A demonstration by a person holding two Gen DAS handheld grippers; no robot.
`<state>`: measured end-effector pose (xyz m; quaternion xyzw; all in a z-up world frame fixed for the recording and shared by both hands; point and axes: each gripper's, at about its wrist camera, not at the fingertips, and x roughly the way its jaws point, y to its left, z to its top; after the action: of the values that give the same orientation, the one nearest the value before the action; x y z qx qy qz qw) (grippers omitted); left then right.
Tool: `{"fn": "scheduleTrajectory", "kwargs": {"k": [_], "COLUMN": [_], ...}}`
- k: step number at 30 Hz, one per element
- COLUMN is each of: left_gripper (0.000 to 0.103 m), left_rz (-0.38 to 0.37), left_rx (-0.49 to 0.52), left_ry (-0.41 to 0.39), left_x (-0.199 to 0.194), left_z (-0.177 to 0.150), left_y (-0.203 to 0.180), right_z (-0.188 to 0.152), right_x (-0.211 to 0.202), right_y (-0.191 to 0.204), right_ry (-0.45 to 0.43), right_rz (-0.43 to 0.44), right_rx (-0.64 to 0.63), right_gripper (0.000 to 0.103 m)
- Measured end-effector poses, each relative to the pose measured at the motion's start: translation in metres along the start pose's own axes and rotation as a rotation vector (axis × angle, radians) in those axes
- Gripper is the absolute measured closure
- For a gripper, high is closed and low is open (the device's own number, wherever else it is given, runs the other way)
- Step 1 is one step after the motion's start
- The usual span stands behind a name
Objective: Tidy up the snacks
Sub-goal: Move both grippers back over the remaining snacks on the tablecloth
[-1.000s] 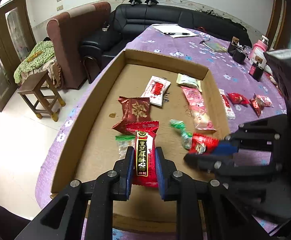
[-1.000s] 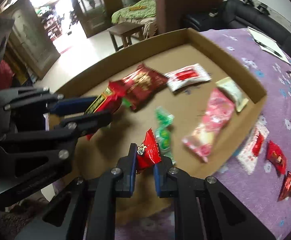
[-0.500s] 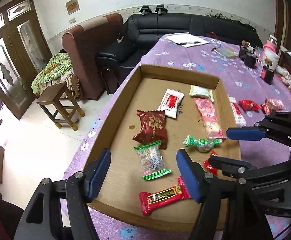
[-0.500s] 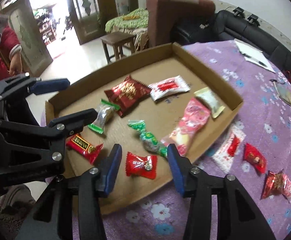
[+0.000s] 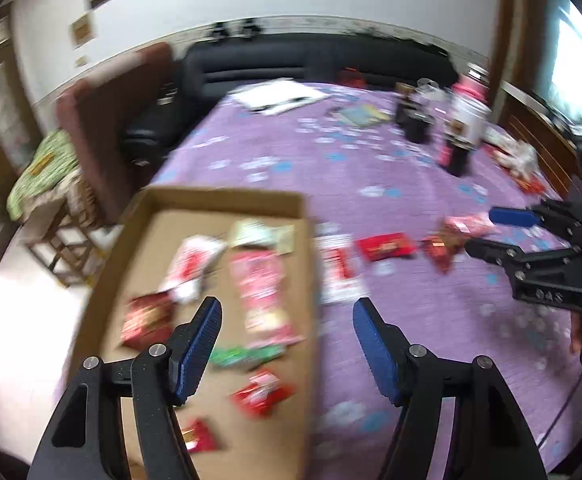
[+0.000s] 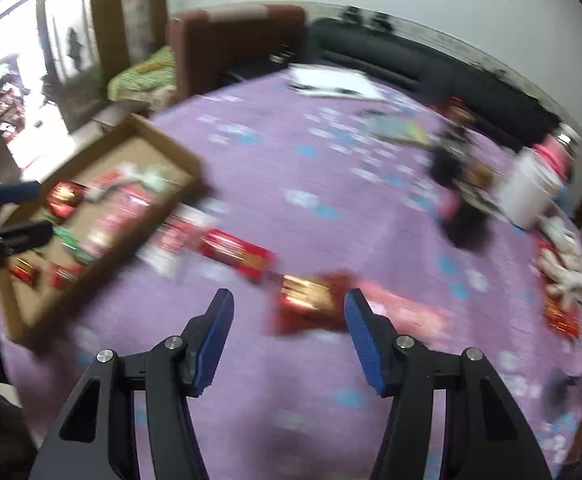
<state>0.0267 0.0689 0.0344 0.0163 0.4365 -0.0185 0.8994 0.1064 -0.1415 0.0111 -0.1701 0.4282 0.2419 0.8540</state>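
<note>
Fingers [image 5: 203, 344] of both grippers spread wide, empty; snack wrappers [image 6: 305, 300] too blurred for legible labels.

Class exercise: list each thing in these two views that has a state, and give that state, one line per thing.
left gripper: open, empty.
right gripper: open, empty.
cardboard tray: open-topped, holding several snack packets.
dark red packet: lying on the purple cloth, outside the tray.
red packet: lying on the cloth, outside the tray.
</note>
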Motion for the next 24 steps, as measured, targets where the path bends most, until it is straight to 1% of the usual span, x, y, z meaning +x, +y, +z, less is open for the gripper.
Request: {"fn": "scheduleTrajectory", "kwargs": {"k": [2, 5, 9, 10, 12, 14, 16, 19, 21, 24], "left_gripper": [0.031, 0.031, 0.032, 0.032, 0.032, 0.032, 0.032, 0.032, 0.032, 0.032], "left_rz": [-0.053, -0.117, -0.150, -0.154, -0.163, -0.174, -0.188, -0.176, -0.185, -0.199], "left_rx": [0.049, 0.121, 0.220, 0.249, 0.294, 0.338, 0.382, 0.414, 0.432, 0.449], "left_ry": [0.022, 0.063, 0.119, 0.123, 0.124, 0.133, 0.164, 0.195, 0.225, 0.258], "left_x": [0.012, 0.037, 0.069, 0.074, 0.081, 0.088, 0.100, 0.114, 0.123, 0.134], "left_z": [0.010, 0.025, 0.036, 0.037, 0.042, 0.045, 0.049, 0.054, 0.058, 0.061], "left_y": [-0.027, -0.066, -0.107, -0.115, -0.128, -0.136, -0.144, -0.149, -0.151, -0.154], "right_z": [-0.011, -0.022, -0.031, -0.031, -0.030, -0.027, -0.024, -0.020, -0.020, -0.012], "right_x": [0.001, 0.005, 0.016, 0.021, 0.032, 0.039, 0.049, 0.065, 0.074, 0.082], "right_y": [-0.024, -0.042, -0.057, -0.060, -0.064, -0.067, -0.070, -0.072, -0.072, -0.073], "right_ry": [0.019, 0.034, 0.044, 0.054, 0.078, 0.098, 0.126, 0.174, 0.205, 0.208], "right_rz": [-0.038, -0.079, -0.100, -0.103, -0.098, -0.070, -0.031, 0.026, 0.058, 0.100], "right_rx": [-0.025, -0.084, -0.152, -0.172, -0.215, -0.255, -0.278, -0.334, -0.361, -0.373], "right_gripper": [0.046, 0.045, 0.031, 0.029, 0.029, 0.029, 0.029, 0.029, 0.029, 0.028]}}
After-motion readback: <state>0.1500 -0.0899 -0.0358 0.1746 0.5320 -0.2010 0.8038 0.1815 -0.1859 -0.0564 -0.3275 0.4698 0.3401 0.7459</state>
